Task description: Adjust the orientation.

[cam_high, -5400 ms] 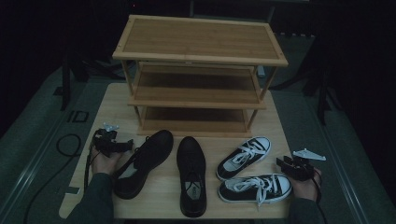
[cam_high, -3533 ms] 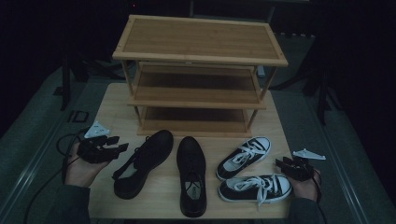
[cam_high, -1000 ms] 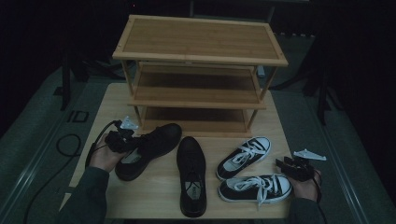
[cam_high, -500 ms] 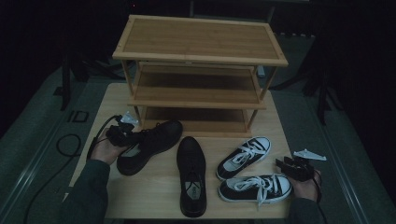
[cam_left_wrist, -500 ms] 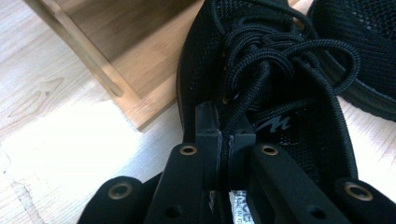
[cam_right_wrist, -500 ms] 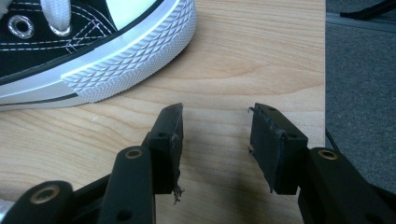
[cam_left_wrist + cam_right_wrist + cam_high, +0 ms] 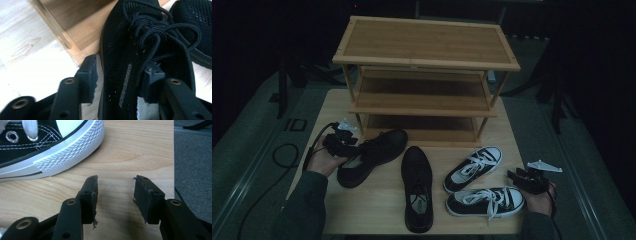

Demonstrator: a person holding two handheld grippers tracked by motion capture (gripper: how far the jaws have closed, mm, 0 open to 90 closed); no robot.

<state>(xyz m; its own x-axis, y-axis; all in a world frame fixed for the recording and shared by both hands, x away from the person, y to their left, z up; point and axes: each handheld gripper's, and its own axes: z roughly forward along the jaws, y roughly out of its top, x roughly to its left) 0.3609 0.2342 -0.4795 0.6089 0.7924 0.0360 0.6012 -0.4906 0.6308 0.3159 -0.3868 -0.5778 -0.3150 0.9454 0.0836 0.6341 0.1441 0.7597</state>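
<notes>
Pale wood table (image 7: 377,210), bamboo shoe rack (image 7: 427,70), dark room

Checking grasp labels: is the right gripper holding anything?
No. The right gripper stands open over bare table, beside the sneaker, not touching it.

There are four shoes on the table. Two are all black: one black shoe (image 7: 371,157) sits at the middle left of the high view, and the other black shoe (image 7: 417,186) lies at the bottom middle. Two are black-and-white sneakers: one sneaker (image 7: 473,168) is at the lower right, and the second sneaker (image 7: 485,201) lies just below it. There is one wooden rack (image 7: 427,75) in the upper middle, and it has three shelves. There is one table (image 7: 377,212). There are two grippers: the left gripper (image 7: 341,142) at the middle left and the right gripper (image 7: 528,179) at the lower right.
</notes>
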